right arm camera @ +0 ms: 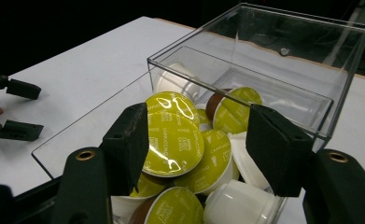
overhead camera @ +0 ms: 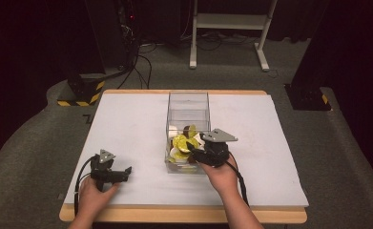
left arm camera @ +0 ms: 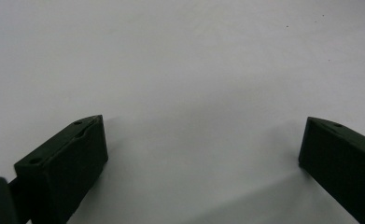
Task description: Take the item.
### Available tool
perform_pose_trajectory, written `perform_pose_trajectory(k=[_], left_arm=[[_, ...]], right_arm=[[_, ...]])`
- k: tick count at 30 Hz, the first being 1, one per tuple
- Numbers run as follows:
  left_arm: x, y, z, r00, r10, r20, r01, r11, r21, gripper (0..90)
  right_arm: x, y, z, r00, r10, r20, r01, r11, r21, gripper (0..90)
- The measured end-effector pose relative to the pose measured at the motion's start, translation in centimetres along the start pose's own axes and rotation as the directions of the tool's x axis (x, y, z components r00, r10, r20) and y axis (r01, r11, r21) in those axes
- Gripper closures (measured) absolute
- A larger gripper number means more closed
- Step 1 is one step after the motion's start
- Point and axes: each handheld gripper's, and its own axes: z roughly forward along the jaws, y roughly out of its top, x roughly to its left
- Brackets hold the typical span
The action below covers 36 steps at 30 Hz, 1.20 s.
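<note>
Capsule (right arm camera: 173,140) with green foil lid sits clamped in right claw (right arm camera: 196,140) over the clear box (right arm camera: 259,51); lift straight, keeping squeeze steady. Left claw (left arm camera: 203,144) rests apart near counter's (overhead camera: 127,124) front-left corner.

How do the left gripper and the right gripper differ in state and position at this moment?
The left gripper is open with nothing between its jaws; the right gripper is shut on a yellow-green capsule. The left gripper lies low over the bare white table; the right gripper reaches into the clear box of capsules. Both have two black jaws, and a hand holds each.
</note>
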Motion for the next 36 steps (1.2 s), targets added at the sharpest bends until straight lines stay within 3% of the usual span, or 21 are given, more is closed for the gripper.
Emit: perform_pose_trajectory(k=[25, 36], left_arm=[[0.0, 0.0, 0.0, 1.0000, 0.000, 0.000, 0.000, 1.0000, 0.001, 1.3], [0.0, 0.0, 0.0, 1.0000, 0.000, 0.000, 0.000, 1.0000, 0.001, 1.3]], right_arm=[[1.3, 0.2, 1.9, 0.9981, -0.062, 0.005, 0.061, 0.993, 0.100, 38.7], [1.8, 0.0, 2.2, 0.9970, -0.077, -0.008, 0.077, 0.990, 0.116, 38.3]])
